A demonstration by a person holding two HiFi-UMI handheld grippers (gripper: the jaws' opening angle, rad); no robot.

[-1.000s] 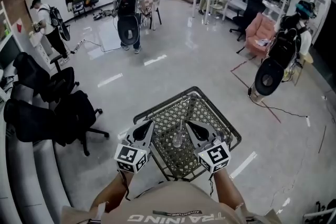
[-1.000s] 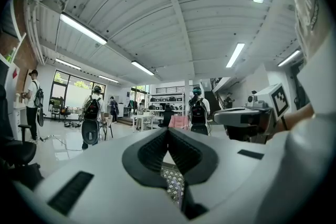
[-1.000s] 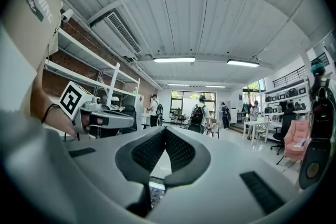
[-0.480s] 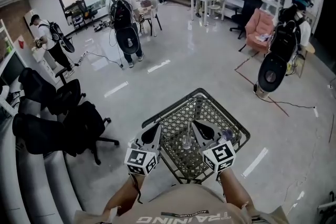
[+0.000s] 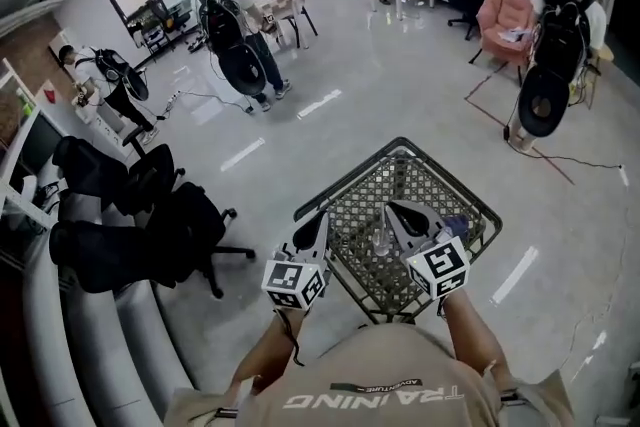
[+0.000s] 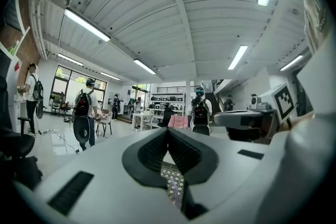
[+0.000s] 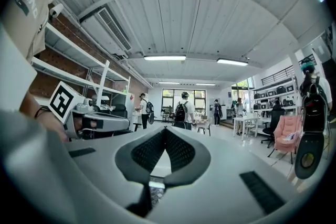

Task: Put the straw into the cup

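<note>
**Light straw, clear cup, both grippers pinched shut**

The cup (image 5: 381, 242) stands on the mesh desk (image 5: 400, 177) between the 2 grippers, nearer the right one. It looks clear, small and hard-walled. I judge it light enough to tip or skate on the metal mesh if it is knocked from the side, so it is best steadied low around its wall rather than at the rim.

The straw (image 6: 172, 186) shows only as a thin pale lilac strip in the gap behind the left gripper's tips, with the mesh behind it. From the head view it is too thin to find. I cannot tell whether it is pinched or merely lies in the line of sight. A straw is nearly weightless, smooth and easy to crush, so it wants a gentle pinch near mid-length, leaving the lower end free to aim at the cup's mouth.

The left gripper (image 6: 168, 129) has its jaws together at the tips. The right gripper (image 7: 165, 129) is fully closed and holds nothing that I can see.

Writing: the person's shirt (image 5: 380, 385) reads "TRAINING", with a smaller "ADVENTURE" above it. The 2 marker cubes carry only black-and-white squares. No brand or label can be read on the cup or the straw.
</note>
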